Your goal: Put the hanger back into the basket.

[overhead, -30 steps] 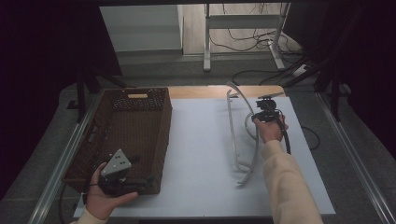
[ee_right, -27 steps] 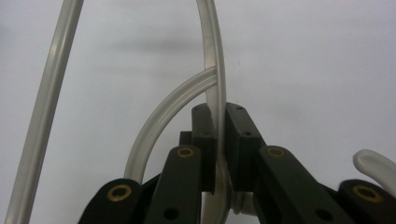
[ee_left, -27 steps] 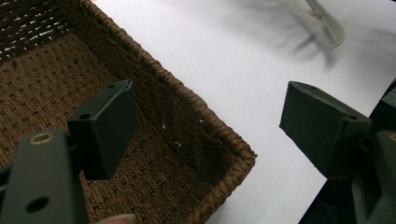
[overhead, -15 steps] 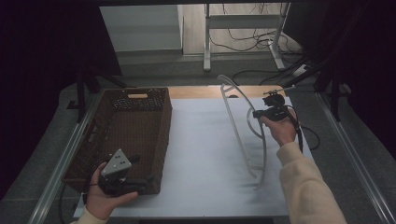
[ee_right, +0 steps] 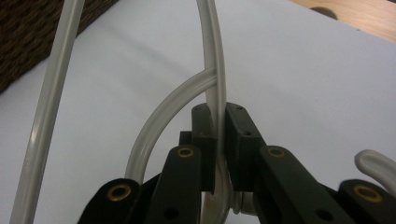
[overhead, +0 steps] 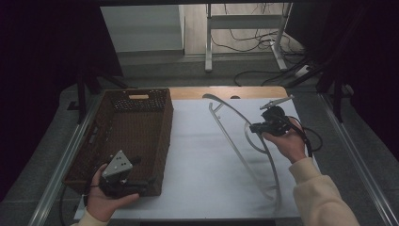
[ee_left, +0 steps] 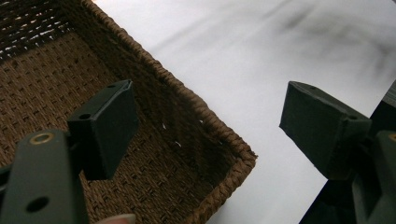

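Observation:
A white plastic clothes hanger (overhead: 234, 141) stands tilted on the white table top, its lower end resting near the front edge. My right gripper (overhead: 256, 128) is shut on its curved part at the right of the table. In the right gripper view the jaws (ee_right: 217, 116) pinch the hanger's rod (ee_right: 210, 46) between their pads. My left gripper (overhead: 143, 170) is open at the near right corner of a brown woven basket (overhead: 165, 125). In the left gripper view its jaws (ee_left: 210, 126) straddle that basket corner (ee_left: 233, 154) with nothing between them.
The basket (ee_right: 28, 32) takes up the table's left side and looks empty inside. A wooden strip (overhead: 226, 92) runs along the far edge of the white sheet (overhead: 197, 160). Cables and a metal stand leg (overhead: 209, 37) lie on the floor beyond.
My right gripper has lifted the hanger off the table and moved right and nearer, so the hanger now stands tilted on its lower end. The left gripper has stayed put.

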A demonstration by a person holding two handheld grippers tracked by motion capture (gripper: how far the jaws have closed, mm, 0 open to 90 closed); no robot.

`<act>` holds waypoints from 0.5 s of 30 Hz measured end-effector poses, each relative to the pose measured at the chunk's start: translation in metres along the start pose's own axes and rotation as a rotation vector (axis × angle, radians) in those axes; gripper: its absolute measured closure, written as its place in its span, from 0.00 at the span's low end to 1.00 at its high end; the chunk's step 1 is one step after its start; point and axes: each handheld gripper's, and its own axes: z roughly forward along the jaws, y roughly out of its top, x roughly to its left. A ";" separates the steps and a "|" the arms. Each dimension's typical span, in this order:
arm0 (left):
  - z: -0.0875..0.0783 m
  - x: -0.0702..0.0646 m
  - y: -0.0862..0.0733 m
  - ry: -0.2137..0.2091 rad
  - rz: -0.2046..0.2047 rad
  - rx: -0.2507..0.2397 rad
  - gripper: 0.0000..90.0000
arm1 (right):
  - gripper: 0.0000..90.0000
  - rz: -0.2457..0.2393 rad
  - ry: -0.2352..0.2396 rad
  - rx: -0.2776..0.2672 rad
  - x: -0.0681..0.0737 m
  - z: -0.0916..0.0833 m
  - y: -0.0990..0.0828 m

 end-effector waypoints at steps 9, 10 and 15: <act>0.000 -0.001 0.001 0.000 0.000 -0.002 0.21 | 0.92 -0.094 0.073 0.037 0.019 0.000 -0.017; 0.000 -0.001 0.001 0.000 0.001 -0.003 0.21 | 0.92 -0.100 0.081 0.040 0.021 0.001 -0.019; -0.001 -0.001 0.002 0.001 0.001 -0.006 0.21 | 0.92 -0.137 0.112 0.047 0.032 0.004 -0.028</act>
